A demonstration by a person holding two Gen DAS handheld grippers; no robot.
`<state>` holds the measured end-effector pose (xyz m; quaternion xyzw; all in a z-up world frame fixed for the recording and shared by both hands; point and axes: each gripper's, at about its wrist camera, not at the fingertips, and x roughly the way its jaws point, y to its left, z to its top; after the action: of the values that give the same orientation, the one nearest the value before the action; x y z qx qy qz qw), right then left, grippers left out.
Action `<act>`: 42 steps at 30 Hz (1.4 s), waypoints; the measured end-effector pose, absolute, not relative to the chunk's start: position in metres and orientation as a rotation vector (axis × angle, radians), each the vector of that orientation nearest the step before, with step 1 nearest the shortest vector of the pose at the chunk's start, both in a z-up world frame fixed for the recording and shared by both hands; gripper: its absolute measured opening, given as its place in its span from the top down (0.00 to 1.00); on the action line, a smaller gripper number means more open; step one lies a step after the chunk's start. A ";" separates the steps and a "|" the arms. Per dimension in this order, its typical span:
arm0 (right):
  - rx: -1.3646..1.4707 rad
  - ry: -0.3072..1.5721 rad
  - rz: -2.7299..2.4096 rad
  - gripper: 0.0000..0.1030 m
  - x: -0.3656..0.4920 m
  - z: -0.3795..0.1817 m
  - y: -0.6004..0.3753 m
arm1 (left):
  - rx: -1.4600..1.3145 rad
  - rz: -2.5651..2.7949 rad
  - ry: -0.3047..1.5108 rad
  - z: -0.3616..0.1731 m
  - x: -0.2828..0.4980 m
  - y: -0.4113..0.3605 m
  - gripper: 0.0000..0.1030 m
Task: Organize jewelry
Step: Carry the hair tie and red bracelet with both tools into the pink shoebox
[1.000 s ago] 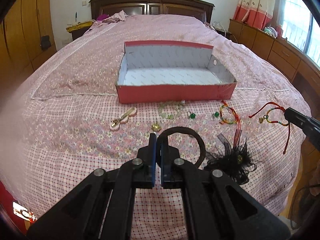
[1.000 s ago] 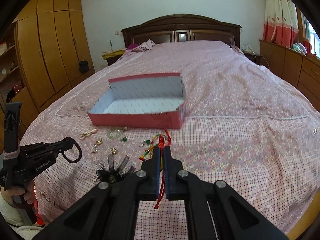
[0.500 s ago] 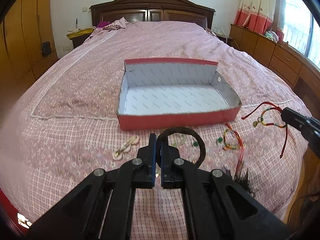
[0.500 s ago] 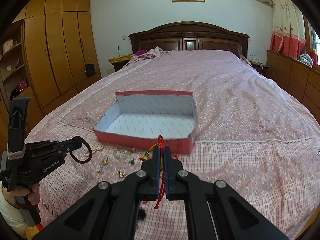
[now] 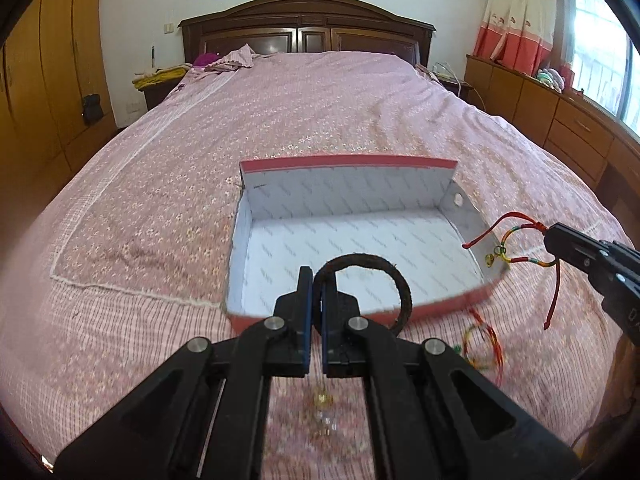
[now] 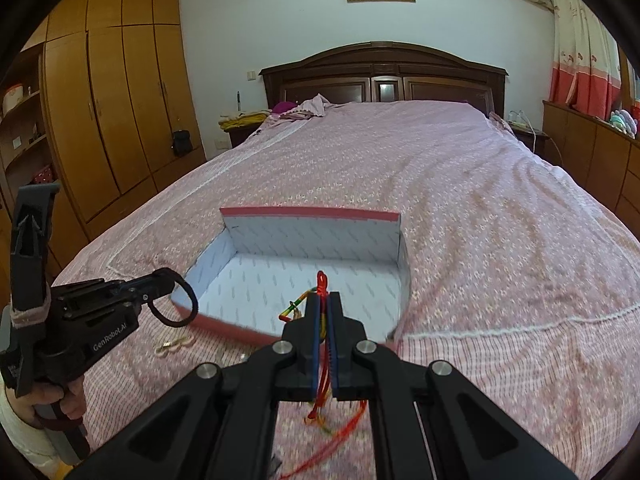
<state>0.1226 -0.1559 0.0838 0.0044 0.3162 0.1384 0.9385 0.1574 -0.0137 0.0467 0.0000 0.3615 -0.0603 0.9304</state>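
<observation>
left tongs (image 5: 316, 276) clamping dark ring (image 5: 370, 284), right tongs (image 6: 324, 300) clamping red cord bracelet (image 6: 320, 284), "genrobot.ai" label (image 6: 109, 342)

Two claws are in view: the left claw (image 5: 316, 280) and the right claw (image 6: 324, 306). One red box (image 5: 440, 308) sits mid-frame on the one bed (image 5: 280, 120). There is one dark ring-shaped band (image 5: 400, 284) and two multicoloured cord bracelets: one (image 5: 516, 258) at the right edge of the left view, one (image 5: 482, 340) lower right on the bedspread. One pale clip (image 6: 174, 346) lies lower left in the right view. One small gold piece (image 5: 323, 399) shows blurred at bottom centre.
</observation>
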 end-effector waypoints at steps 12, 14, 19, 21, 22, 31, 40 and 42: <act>0.020 0.694 0.246 0.96 0.181 0.056 -0.146 | -0.022 -0.076 0.809 0.020 0.215 -0.015 1.00; 0.017 0.705 0.240 0.96 0.190 0.049 -0.143 | -0.020 -0.072 0.818 0.015 0.223 -0.016 1.00; 0.003 0.729 0.220 0.96 0.212 0.038 -0.139 | -0.014 -0.062 0.836 0.004 0.241 -0.020 1.00; -0.003 0.741 0.211 0.96 0.220 0.033 -0.138 | -0.015 -0.060 0.844 -0.001 0.247 -0.021 1.00; -0.007 0.745 0.206 0.95 0.223 0.030 -0.138 | -0.017 -0.058 0.850 -0.004 0.250 -0.021 1.00; -0.020 0.800 0.171 0.96 0.245 0.008 -0.140 | -0.017 -0.046 0.895 -0.023 0.266 -0.022 1.00; -0.022 0.833 0.159 0.95 0.253 -0.005 -0.139 | -0.021 -0.038 0.929 -0.035 0.274 -0.023 1.00; -0.019 0.841 0.157 0.95 0.253 -0.007 -0.139 | -0.021 -0.039 0.935 -0.037 0.275 -0.023 1.00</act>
<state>0.2532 -0.1392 -0.0075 -0.0094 0.4076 0.0761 0.9099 0.2749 -0.0227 -0.0370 -0.0101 0.4507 -0.0187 0.8924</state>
